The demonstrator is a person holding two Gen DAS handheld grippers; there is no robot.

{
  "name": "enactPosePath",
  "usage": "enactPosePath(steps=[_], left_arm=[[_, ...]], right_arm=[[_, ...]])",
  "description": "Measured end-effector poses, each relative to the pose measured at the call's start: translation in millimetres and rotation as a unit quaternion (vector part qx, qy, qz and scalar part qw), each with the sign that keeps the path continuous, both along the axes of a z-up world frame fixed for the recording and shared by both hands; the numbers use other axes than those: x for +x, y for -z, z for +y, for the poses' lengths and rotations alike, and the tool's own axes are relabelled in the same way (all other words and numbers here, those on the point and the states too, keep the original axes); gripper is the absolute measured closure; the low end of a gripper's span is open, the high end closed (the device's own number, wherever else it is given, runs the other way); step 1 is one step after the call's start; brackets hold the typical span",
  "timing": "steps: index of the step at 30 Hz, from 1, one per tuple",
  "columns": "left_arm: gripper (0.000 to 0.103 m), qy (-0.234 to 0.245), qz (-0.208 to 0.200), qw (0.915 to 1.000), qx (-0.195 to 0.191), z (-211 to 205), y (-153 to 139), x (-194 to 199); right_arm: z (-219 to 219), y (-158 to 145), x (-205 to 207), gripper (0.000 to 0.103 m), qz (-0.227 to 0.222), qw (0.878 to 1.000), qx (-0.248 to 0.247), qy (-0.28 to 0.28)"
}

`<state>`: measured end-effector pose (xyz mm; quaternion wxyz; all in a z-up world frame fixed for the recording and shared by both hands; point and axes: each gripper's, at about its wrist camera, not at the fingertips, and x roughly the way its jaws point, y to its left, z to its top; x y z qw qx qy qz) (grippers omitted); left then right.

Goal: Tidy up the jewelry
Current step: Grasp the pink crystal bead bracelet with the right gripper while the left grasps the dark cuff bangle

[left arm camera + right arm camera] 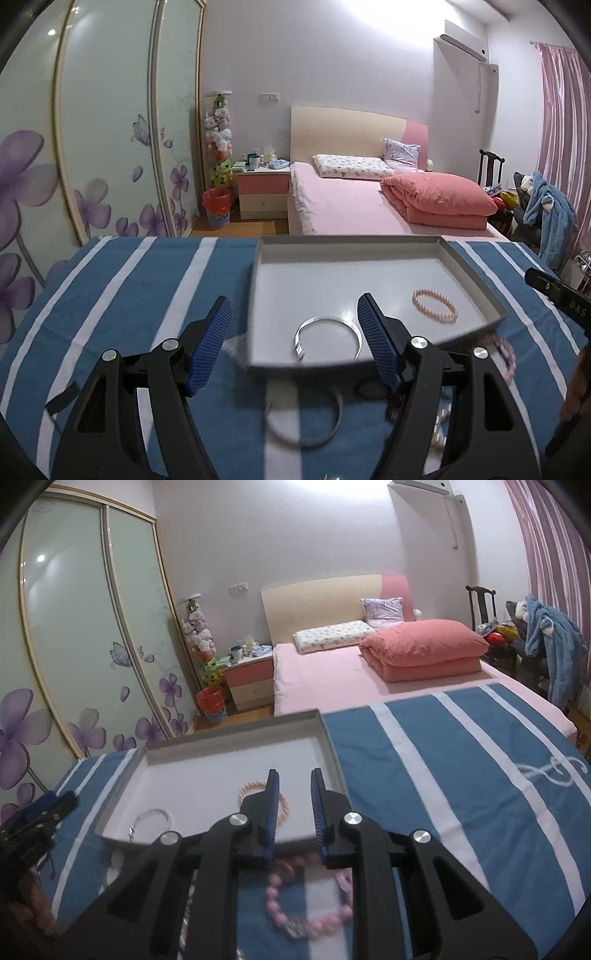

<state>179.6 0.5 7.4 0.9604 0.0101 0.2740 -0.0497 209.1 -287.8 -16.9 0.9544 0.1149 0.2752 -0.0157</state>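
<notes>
Nearest us in the left wrist view, a plain silver bangle [304, 421] lies on the blue-and-white striped cloth [155, 295], under the left gripper [293, 325], whose blue pads [208, 343] are spread wide with nothing between them. In the right wrist view a pink bead bracelet [308, 901] lies on the cloth below the right gripper [293, 801]; its jaws are parted by a narrow gap and we see nothing pinched there (bracelet is blurred).

Next out, the shallow grey tray [476, 273] sits on the cloth. Inside it: an open silver cuff [327, 338] near the front edge, and a pale pink bead bracelet [435, 305] to the right, well apart from the cuff.

Beyond the table we see a pink bed [343, 206] with a folded coral quilt [439, 197], then a nightstand [262, 188] beside the flowered wardrobe doors [107, 147].
</notes>
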Motion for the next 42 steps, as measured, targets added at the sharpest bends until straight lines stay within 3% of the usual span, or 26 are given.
enactPosePath(steps=[7, 13, 21, 24, 34, 42], left_arm=[[0.032, -0.007, 0.031, 0.9995, -0.007, 21, 17, -27], [0.029, -0.011, 0.062, 0.9980, -0.005, 25, 33, -32], [0.024, -0.001, 0.077, 0.9970, 0.012, 20, 41, -30], [0.021, 0.005, 0.084, 0.9963, 0.018, 16, 46, -28], [0.021, -0.002, 0.152, 0.9875, 0.040, -6, 72, 0], [0.022, -0.021, 0.174, 0.9833, 0.049, -16, 82, 14]], right_arm=[[-25, 33, -20, 0.077, 0.062, 0.998, 0.002, 0.022], [-17, 57, -7, 0.066, 0.119, 0.993, -0.019, 0.011], [-10, 78, 13, 0.065, 0.168, 0.984, -0.055, 0.015], [-9, 80, 11, 0.081, 0.169, 0.984, -0.052, 0.008], [-9, 82, 10, 0.081, 0.168, 0.984, -0.055, 0.007], [-10, 82, 8, 0.081, 0.167, 0.985, -0.051, 0.007]])
